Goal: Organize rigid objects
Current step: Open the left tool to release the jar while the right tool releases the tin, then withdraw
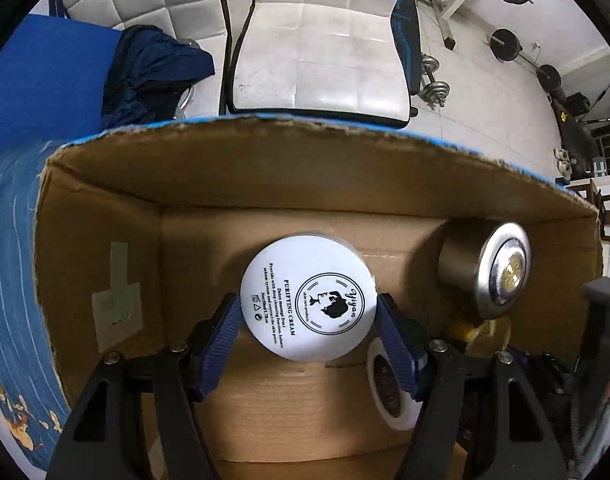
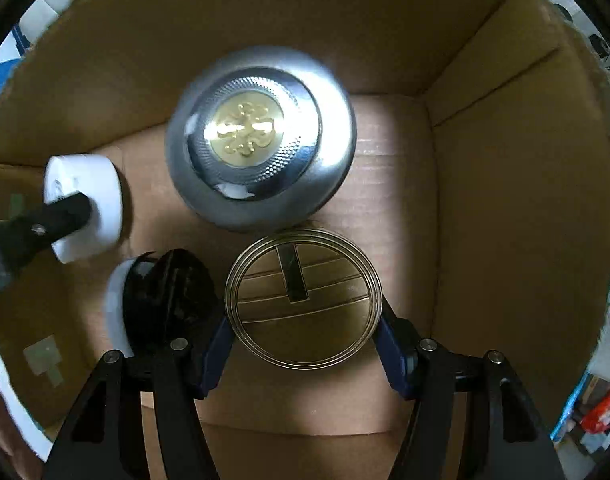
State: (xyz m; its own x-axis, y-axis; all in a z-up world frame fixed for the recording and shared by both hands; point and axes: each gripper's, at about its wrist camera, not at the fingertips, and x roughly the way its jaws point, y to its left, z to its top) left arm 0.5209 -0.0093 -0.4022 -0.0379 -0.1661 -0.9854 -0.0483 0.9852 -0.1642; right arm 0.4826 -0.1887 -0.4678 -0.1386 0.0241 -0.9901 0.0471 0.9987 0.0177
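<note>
two jars going into the cardboard box, both still gripped

task looks well along. four round containers are already inside the cardboard box (image 1: pixel 105 216), none seen outside it. what is left, by my reading: set down the two that are held, let go, pull both grippers out.

left gripper (image 1: pixel 308 322): blue fingers (image 1: pixel 221 340) pinch the white cream jar (image 1: pixel 308 297) at its left and right sides. lid faces the camera, black print and a round logo on it. jar sits low in the box, left of middle; cannot tell whether it touches the floor of the box.

right gripper (image 2: pixel 303 330): fingers pinch a gold-lidded jar (image 2: pixel 303 299) across its width. the lid is shiny, ringed at the rim, and mirrors the box. it is at the near middle of the box.

contents otherwise:
- silver jar with a gold emblem (image 2: pixel 261 160) on top, just beyond the gold-lidded one, rims close or touching, cannot tell which. in the left wrist view it is at the right of the box.
- black-topped white jar (image 2: pixel 161 300), just left of the right gripper's left finger, tipped on its side. it appears loose, held by neither.

the box has bare cardboard walls and a taped patch on the left wall. free floor remains at the right side and near edge.

outside the box: white padded chairs (image 1: pixel 321 40) and weights on a tiled floor.
</note>
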